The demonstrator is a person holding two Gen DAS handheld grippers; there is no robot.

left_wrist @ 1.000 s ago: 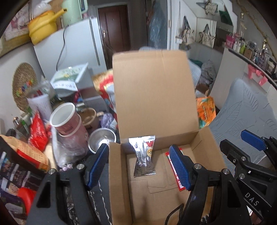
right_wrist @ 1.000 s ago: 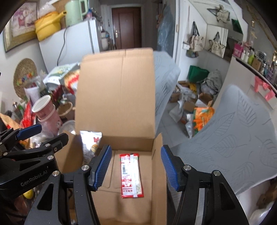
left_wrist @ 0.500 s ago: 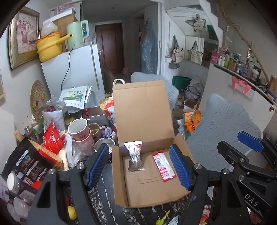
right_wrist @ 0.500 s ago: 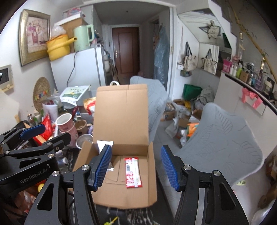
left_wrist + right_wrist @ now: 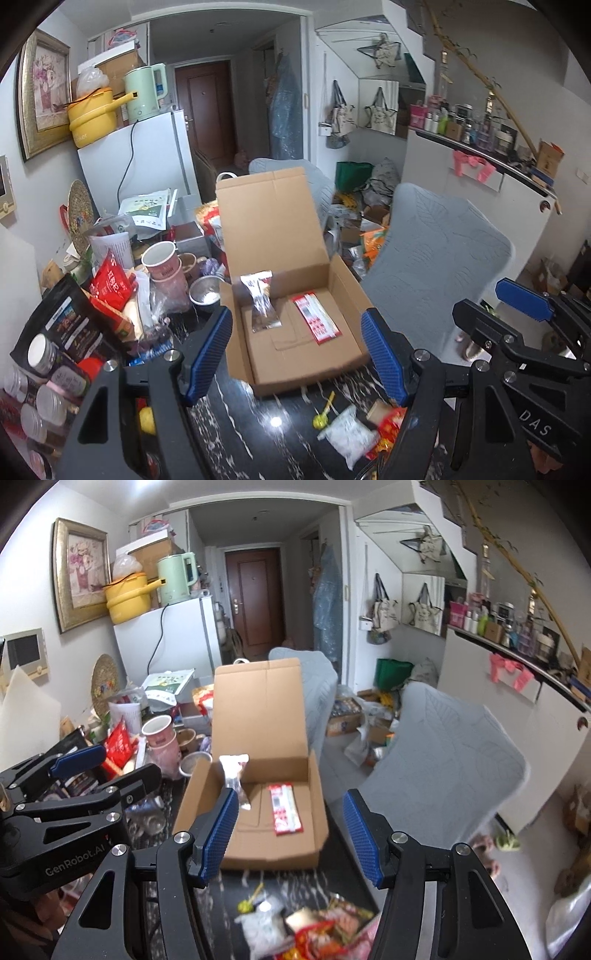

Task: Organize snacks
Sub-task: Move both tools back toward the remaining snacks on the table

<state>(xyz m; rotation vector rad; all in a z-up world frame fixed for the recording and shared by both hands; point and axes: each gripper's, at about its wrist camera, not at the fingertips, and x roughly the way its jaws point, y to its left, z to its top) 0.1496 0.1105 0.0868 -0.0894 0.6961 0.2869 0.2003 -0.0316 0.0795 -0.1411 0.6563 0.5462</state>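
An open cardboard box (image 5: 314,354) (image 5: 258,845) with its lid upright stands on the dark marbled table (image 5: 258,435). Inside it a silver packet (image 5: 260,301) (image 5: 234,775) leans against the back left wall and a red flat packet (image 5: 317,322) (image 5: 284,808) lies on the floor. My left gripper (image 5: 297,354) is open and empty, raised in front of the box. My right gripper (image 5: 288,838) is open and empty, also in front of the box. Loose snacks lie near the table's front: a white packet (image 5: 349,439), a yellow candy (image 5: 321,419) and red packets (image 5: 325,926).
The table's left side is crowded with cups (image 5: 162,266), a metal bowl (image 5: 205,293), red and black snack bags (image 5: 110,280) and jars (image 5: 40,354). Grey chairs (image 5: 436,254) stand right of the table. A white fridge (image 5: 136,162) stands behind.
Both grippers have pulled back and up from the box, so it looks smaller and farther. Loose snacks at the table's front have come into view. Both packets stay in the box.
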